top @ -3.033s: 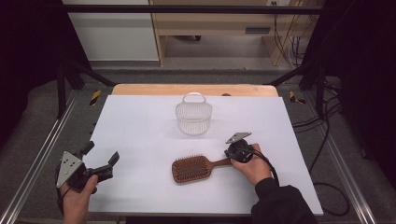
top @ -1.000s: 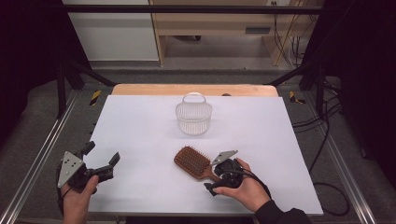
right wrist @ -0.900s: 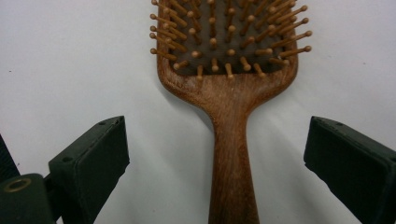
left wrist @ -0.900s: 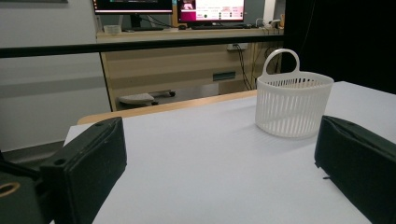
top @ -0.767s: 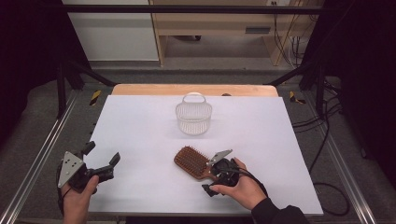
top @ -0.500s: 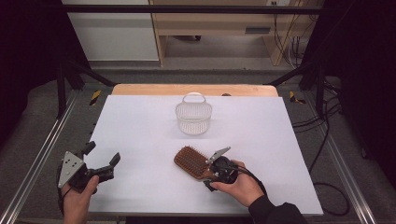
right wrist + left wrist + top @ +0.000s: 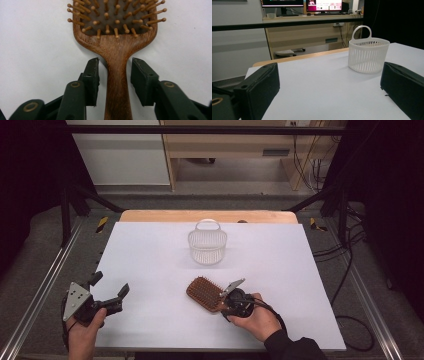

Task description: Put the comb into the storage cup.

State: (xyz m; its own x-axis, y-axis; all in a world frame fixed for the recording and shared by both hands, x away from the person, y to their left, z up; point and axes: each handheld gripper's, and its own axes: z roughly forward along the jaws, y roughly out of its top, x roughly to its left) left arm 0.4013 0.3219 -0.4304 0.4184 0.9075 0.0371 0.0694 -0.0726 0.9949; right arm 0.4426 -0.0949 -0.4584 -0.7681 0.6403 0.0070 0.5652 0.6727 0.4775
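A brown wooden hairbrush point(image 7: 205, 293) lies bristles-up on the white table point(image 7: 150, 250), front of centre, with its handle towards the person. My right gripper point(image 7: 226, 305) straddles that handle. In the right gripper view the handle point(image 7: 117, 82) runs between the two black pads point(image 7: 91, 75), and a narrow gap shows on each side. The jaws have just been closing in on it. My left gripper point(image 7: 111, 284) rests at the front left, open, with nothing between its jaws point(image 7: 329, 82).
A white slatted plastic basket point(image 7: 207, 245) with a loop handle stands upright at the middle back of the table; it also stands ahead in the left gripper view point(image 7: 368, 53). A wooden strip edges the table's far side. Metal rails flank both sides.
The right hand left the brush's right side, and the brush turned so its handle now points towards the person. The right gripper came onto the handle and its jaws narrowed around it. The left gripper stayed put.
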